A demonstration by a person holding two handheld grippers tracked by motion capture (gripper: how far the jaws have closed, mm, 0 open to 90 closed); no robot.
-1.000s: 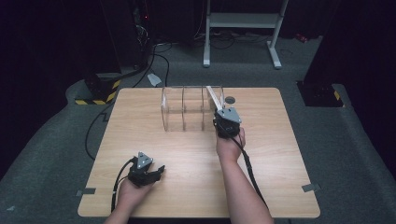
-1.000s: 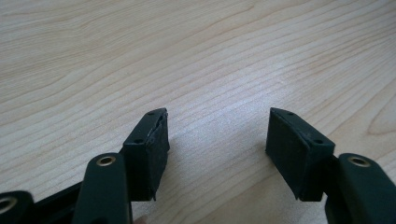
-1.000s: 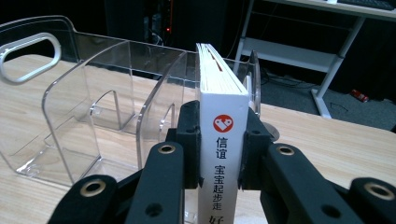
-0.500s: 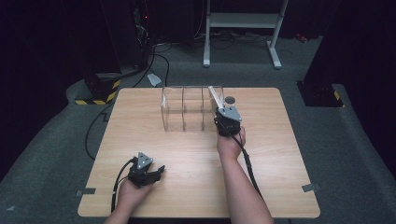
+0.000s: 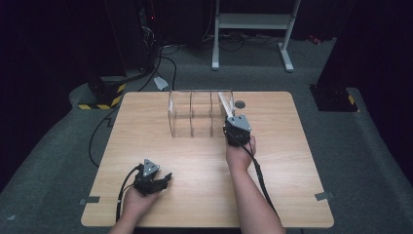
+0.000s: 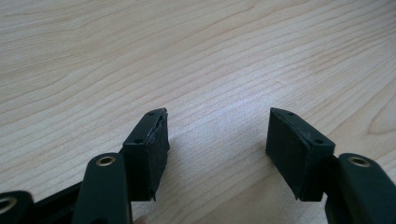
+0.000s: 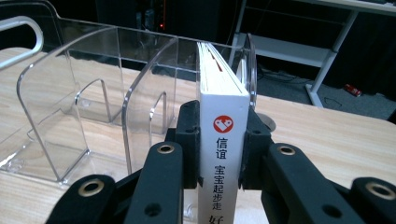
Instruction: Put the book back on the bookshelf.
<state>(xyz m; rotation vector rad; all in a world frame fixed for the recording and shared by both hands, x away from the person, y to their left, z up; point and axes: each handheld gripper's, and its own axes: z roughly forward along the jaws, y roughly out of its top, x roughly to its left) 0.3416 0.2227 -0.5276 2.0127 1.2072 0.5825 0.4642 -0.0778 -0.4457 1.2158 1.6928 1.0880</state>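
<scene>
From above we see our right gripper (image 5: pixel 233 122) at the right end of the clear acrylic rack (image 5: pixel 195 114) on the wooden table (image 5: pixel 292 161), clamped on a white book (image 5: pixel 225 103) leaning into the rack's rightmost slot. Our left gripper (image 5: pixel 163 179) rests near the table's front edge. Along the left gripper's jaws we find them spread apart over bare wood. Along the right gripper's, both pads press the book's spine (image 7: pixel 220 140), upright beside the dividers.

High cam's looking forward and down over the whole table (image 5: pixel 204 170). Left gripper cam's hovering super close near the front-left corner; right gripper cam's facing the clear rack (image 7: pixel 84 102) by the back edge, also showing up overhead.
</scene>
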